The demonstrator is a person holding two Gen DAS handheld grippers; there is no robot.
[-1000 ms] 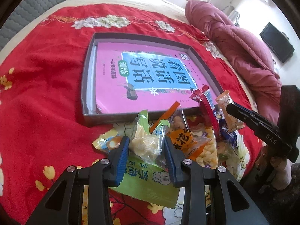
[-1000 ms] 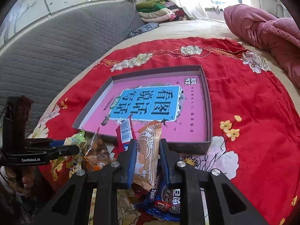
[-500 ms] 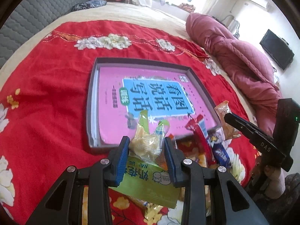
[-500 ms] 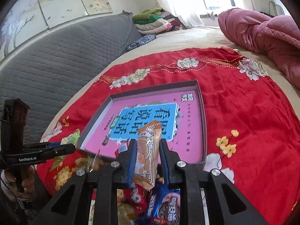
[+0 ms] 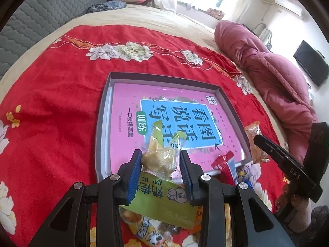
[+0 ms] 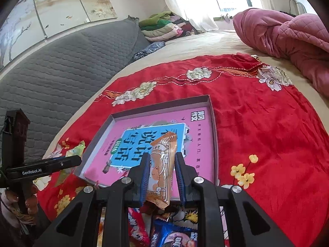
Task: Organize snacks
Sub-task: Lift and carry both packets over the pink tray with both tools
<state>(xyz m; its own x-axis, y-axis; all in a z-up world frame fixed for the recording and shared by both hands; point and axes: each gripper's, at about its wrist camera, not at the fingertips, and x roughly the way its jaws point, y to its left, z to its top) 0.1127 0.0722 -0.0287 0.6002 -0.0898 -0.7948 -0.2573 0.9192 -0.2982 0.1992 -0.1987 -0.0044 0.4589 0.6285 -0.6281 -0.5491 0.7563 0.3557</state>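
Observation:
My left gripper (image 5: pixel 161 160) is shut on a yellow-green snack packet (image 5: pixel 159 154) and holds it above the near edge of a shallow grey box (image 5: pixel 101 121) with a pink book inside. My right gripper (image 6: pixel 161 173) is shut on an orange snack bar (image 6: pixel 162 164) with a cat print, held over the same box (image 6: pixel 213 131). The right gripper with its orange bar also shows in the left wrist view (image 5: pixel 257 142). The left gripper shows at the left of the right wrist view (image 6: pixel 80 158).
Loose snacks lie on the red flowered cloth under both grippers: a green milk packet (image 5: pixel 160 199), a red stick (image 5: pixel 225 164), blue and red packets (image 6: pixel 174 236). A pink quilt (image 6: pixel 287 37) lies at the right, a grey headboard (image 6: pixel 61 61) at the left.
Both grippers have lifted their snacks off the pile and moved forward over the near side of the box. Both stay shut.

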